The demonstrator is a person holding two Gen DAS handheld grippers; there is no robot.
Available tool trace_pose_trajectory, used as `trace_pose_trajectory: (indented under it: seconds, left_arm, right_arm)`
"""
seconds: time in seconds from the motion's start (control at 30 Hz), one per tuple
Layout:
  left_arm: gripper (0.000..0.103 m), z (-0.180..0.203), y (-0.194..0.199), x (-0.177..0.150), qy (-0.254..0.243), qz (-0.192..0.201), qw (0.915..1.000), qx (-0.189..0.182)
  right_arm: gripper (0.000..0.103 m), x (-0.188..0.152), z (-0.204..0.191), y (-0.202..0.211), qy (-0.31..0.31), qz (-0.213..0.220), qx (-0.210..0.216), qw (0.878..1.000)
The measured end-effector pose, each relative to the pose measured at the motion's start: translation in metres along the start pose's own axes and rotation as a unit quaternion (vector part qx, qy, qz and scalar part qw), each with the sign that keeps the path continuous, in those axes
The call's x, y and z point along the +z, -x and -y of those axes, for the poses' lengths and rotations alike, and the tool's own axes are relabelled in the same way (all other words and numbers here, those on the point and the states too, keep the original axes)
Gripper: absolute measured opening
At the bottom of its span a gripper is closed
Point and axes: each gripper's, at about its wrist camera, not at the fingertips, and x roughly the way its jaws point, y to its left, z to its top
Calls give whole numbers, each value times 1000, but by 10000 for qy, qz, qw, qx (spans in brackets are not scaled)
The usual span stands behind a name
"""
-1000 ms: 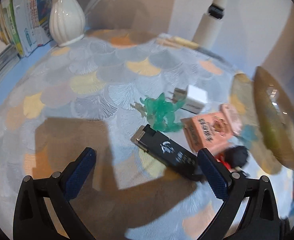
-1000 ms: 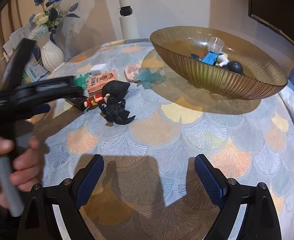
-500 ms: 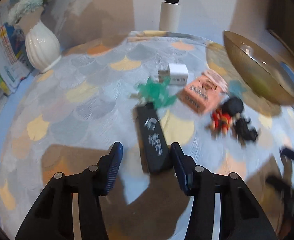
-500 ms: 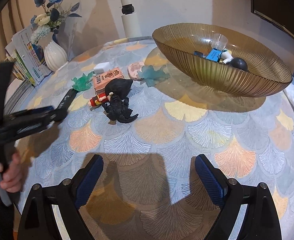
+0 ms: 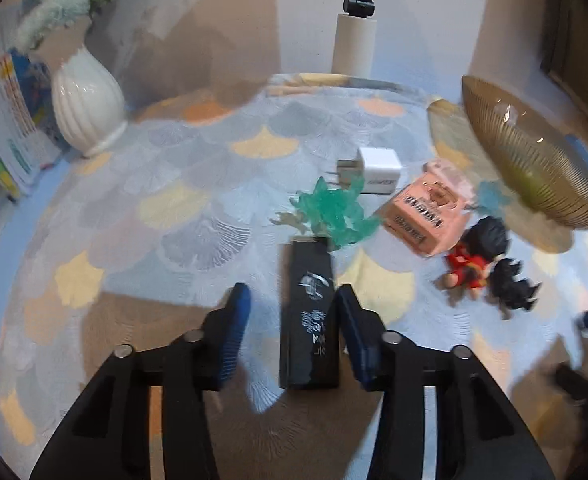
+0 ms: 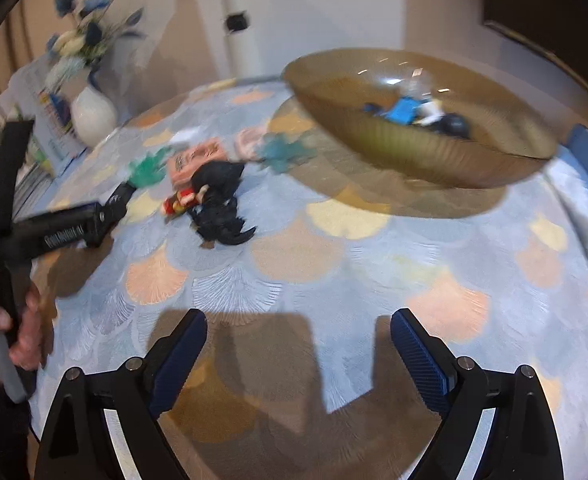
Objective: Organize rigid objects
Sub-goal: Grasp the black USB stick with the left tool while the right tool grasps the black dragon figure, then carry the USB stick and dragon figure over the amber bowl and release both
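Black, with white script, the bar [image 5: 309, 316] lies flat on the cloth [image 5: 174, 208] between your left gripper's [image 5: 290, 312] closing jaws: the right pad is against its edge, the left pad short of it. Its far end touches the green figure [image 5: 331, 212].

From your right wrist, the right gripper [image 6: 298, 344] hangs wide apart over bare cloth, well short of the bowl [image 6: 413, 160].
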Motion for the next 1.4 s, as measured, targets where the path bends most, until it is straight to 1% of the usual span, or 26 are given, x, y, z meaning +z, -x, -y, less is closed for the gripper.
trace_pose_trajectory:
  seconds: [0.03,0.07,0.1,0.13,0.2,0.23,0.27,0.3,0.33,0.37,0.43,0.47,0.5,0.53,0.57,0.6,0.73,0.83,0.93,1.03,1.1,1.17,1.23,1.27,1.3,1.4]
  left_arm:
    - [26,3,1,-2,-103,73,9999,70]
    - [22,4,3,-4,-181,118,9998,28]
    - [22,6,5,-6,-232,153,9996,-19]
    - [22,5,6,-6,-239,164,9996,-35]
    - [22,-1,6,-5,-134,160,9996,-164]
    - [22,-4,6,-5,-64,166,9996,-236]
    - [22,-6,7,-5,-6,175,9994,-298]
    - [22,-9,8,-5,60,191,9993,-331]
    - [22,-11,9,-6,119,213,9994,-242]
    - [22,-10,9,-6,133,234,9995,-160]
    - [22,-9,10,-5,92,246,9995,-160]
    - [22,-8,10,-5,84,251,9995,-170]
    - [22,-9,10,-5,84,256,9995,-177]
    - [22,-9,11,-5,101,255,9994,-206]
    - [22,-10,11,-5,118,252,9993,-235]
    - [22,-11,10,-4,139,251,9992,-263]
    - [22,-14,11,-4,222,275,9987,-378]
    - [22,-14,13,-4,207,326,9984,-403]
    - [22,-11,12,-4,120,307,9989,-335]
    - [22,-10,12,-4,103,292,9988,-379]
    - [22,-11,11,-4,118,267,9988,-388]
    - [23,-10,10,-4,103,213,9991,-355]
    - [25,-8,9,-4,53,200,9994,-294]
    - [28,-7,9,-4,37,196,9994,-286]
    - [34,-7,9,-4,21,196,9994,-289]
    - [37,-5,9,-4,-32,176,9992,-354]
  right_arm:
    - [93,2,-3,6,0,41,217,9998]
    - [93,5,-7,8,76,54,314,9995]
    - [93,10,-14,9,195,68,301,9993]
    - [93,17,-22,7,339,75,191,9992]
    - [91,31,-35,-2,533,-3,85,9985]
    - [87,40,-40,-9,515,-86,194,9984]
    - [79,45,-41,-14,468,-152,301,9983]
    - [75,51,-43,-21,412,-224,416,9980]
    - [71,56,-44,-27,379,-274,479,9978]
    - [69,59,-45,-34,387,-284,428,9979]
    - [65,60,-48,-46,452,-287,225,9983]
    - [59,59,-47,-53,436,-341,247,9982]
    - [59,57,-47,-57,421,-347,286,9981]
    - [55,54,-49,-56,501,-154,223,9984]
    - [45,53,-52,-55,583,-134,196,9980]
    - [44,52,-55,-54,647,-88,150,9977]
    - [43,47,-59,-43,805,49,335,9962]
    - [43,39,-54,-23,1130,272,124,9931]
    - [44,28,-39,-7,1328,292,-36,9907]
    - [44,18,-26,-7,1191,255,16,9926]
    - [44,12,-23,-17,1126,69,49,9936]
    - [44,12,-30,-11,1283,281,19,9913]
    - [44,9,-36,-11,1464,265,60,9889]
    - [44,8,-37,-11,1505,244,44,9883]
    - [44,8,-38,-12,1522,235,38,9881]
    - [44,8,-33,-12,1411,237,132,9896]
